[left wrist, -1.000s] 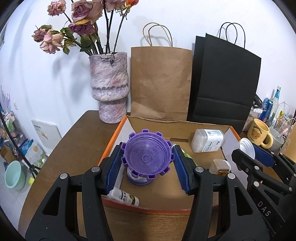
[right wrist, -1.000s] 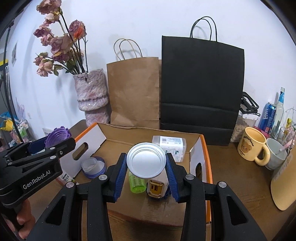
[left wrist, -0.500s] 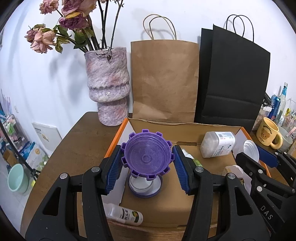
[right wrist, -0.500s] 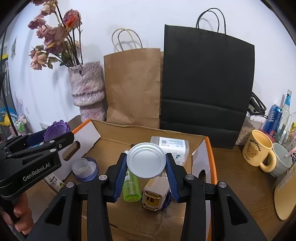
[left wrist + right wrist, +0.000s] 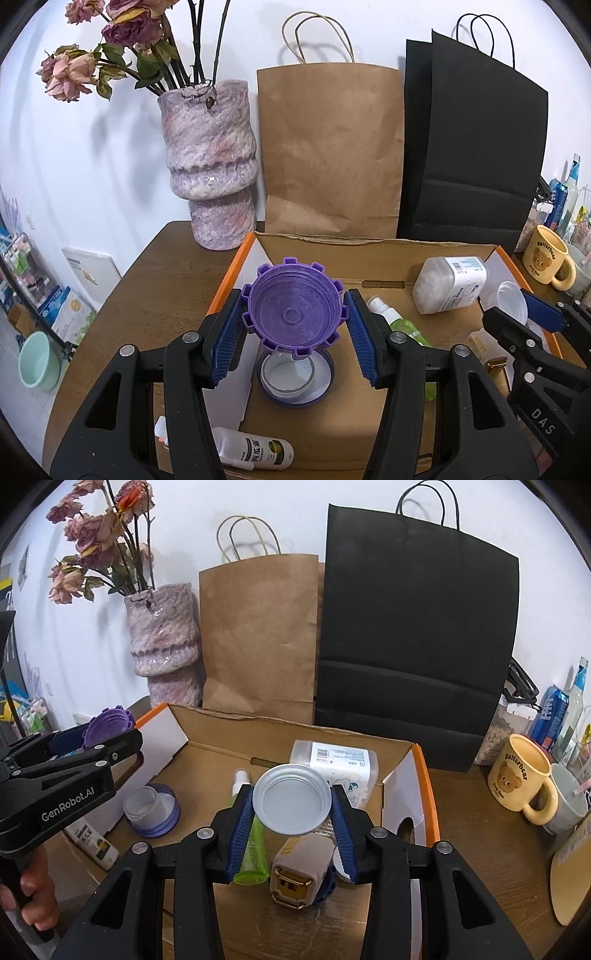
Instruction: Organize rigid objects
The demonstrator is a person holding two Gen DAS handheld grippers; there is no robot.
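My left gripper [image 5: 294,326] is shut on a purple ridged lid [image 5: 293,312] and holds it above an open purple-and-white jar [image 5: 295,374] in the cardboard box [image 5: 310,245]. The lid [image 5: 107,725] and the jar [image 5: 151,808] also show in the right wrist view. My right gripper [image 5: 291,818] is shut on a clear round lid [image 5: 291,799], above a green spray bottle [image 5: 253,843] and a beige case with a gold clasp [image 5: 297,866]. A white rectangular container [image 5: 340,768] lies at the back of the box.
A white tube [image 5: 255,452] lies by the box's front left. A pink vase of dried roses [image 5: 210,162], a brown paper bag [image 5: 330,147] and a black paper bag [image 5: 476,155] stand behind the box. A yellow bear mug [image 5: 522,779] and drink cans stand at the right.
Both grippers have moved forward over the box, each holding its lid. The purple jar now lies further below and in front of the left gripper.
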